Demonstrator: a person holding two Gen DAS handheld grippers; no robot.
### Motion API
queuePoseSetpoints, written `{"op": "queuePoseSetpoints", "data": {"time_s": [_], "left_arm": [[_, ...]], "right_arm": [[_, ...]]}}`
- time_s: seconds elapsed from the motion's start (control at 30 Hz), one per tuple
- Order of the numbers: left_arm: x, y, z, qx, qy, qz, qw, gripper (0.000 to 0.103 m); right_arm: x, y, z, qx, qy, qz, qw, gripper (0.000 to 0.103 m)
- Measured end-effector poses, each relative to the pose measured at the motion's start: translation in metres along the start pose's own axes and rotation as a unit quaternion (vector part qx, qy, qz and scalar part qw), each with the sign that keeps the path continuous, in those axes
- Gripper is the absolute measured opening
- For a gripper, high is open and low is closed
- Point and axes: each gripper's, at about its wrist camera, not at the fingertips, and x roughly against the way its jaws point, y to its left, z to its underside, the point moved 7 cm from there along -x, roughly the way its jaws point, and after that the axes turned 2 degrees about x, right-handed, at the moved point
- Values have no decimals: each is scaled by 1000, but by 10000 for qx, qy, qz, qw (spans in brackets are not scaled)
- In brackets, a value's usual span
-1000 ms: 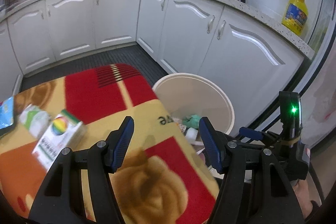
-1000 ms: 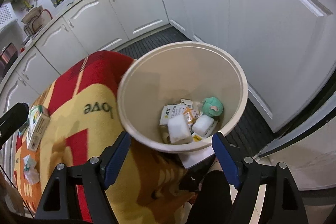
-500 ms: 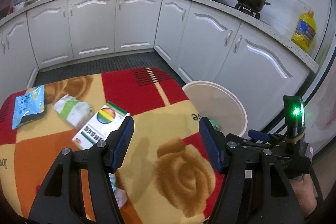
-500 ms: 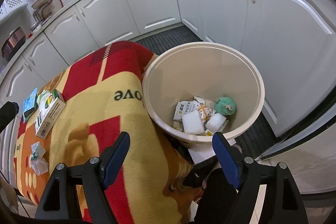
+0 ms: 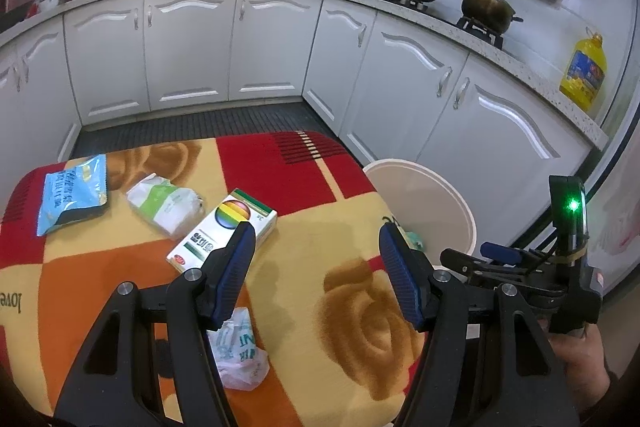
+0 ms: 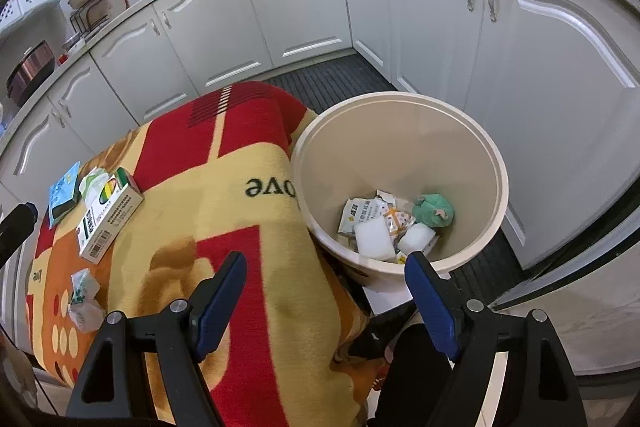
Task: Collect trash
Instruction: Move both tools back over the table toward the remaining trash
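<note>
A cream trash bin (image 6: 472, 131) stands right of the blanket-covered table (image 6: 240, 227) and holds several wrappers, white pads and a green wad (image 6: 434, 210). It also shows in the left wrist view (image 5: 448, 195). On the table lie a white box with a rainbow circle (image 5: 224, 229), a green-white packet (image 5: 164, 201), a blue packet (image 5: 74, 191) and a crumpled white wrapper (image 5: 240, 351). My left gripper (image 5: 316, 259) is open and empty above the table, right of the box. My right gripper (image 6: 326, 291) is open and empty near the bin's front rim.
White kitchen cabinets (image 5: 272, 47) wrap around the back and right. The counter carries pots (image 5: 486, 7) and a yellow oil bottle (image 5: 584, 71). Dark floor matting (image 5: 192, 123) lies between the table and the cabinets. The right gripper's body (image 5: 560, 267) is at the table's right edge.
My left gripper has swung left from over the bin toward the table's trash, bringing the box and packets into view. My right gripper has pulled back from above the bin.
</note>
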Motion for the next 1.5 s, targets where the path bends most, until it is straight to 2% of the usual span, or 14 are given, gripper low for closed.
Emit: {"op": "queuePoseSetpoints", "data": {"time_s": [1.0,1.5], "left_arm": [[16,12,-1,81,-134,-20,9999,63],[22,31,4,264,-119,-109,9995,64]], "right_arm": [[14,16,-2,137,-109,-10,9998,79],[20,31,-1,275,-136,-58,9995,79]]}}
